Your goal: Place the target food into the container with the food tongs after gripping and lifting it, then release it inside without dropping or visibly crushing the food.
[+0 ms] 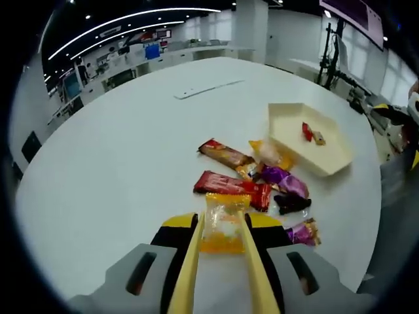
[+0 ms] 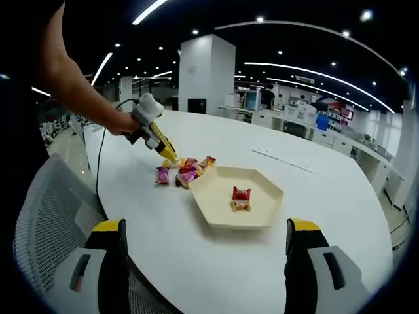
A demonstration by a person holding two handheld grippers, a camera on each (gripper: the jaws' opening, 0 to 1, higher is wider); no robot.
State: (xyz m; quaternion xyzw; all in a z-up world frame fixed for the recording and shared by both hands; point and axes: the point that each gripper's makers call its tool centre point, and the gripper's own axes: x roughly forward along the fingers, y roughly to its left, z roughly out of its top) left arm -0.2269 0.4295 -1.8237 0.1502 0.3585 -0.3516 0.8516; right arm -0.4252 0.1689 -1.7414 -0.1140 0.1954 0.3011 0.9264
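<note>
My left gripper (image 1: 222,247) is shut on yellow food tongs (image 1: 188,265), and the tong arms clasp a clear yellow-orange snack packet (image 1: 222,222) at their tips. I cannot tell whether the packet is off the table. Just beyond it lies a pile of wrapped snacks (image 1: 262,183). A cream hexagonal tray (image 1: 327,160) at the right holds a red snack (image 1: 306,131) and a tan one (image 1: 319,138). In the right gripper view a hand holds the left gripper (image 2: 148,118), with the tongs (image 2: 165,150) pointing down at the pile (image 2: 184,173) beside the tray (image 2: 216,196). My right gripper (image 2: 206,261) stands open, short of the tray.
Everything rests on a large white round table (image 1: 131,150). A flat white strip (image 1: 206,89) lies far across it. A grey mesh chair (image 2: 46,229) stands at the table's edge near my right gripper. Desks and a pillar (image 2: 206,72) fill the office behind.
</note>
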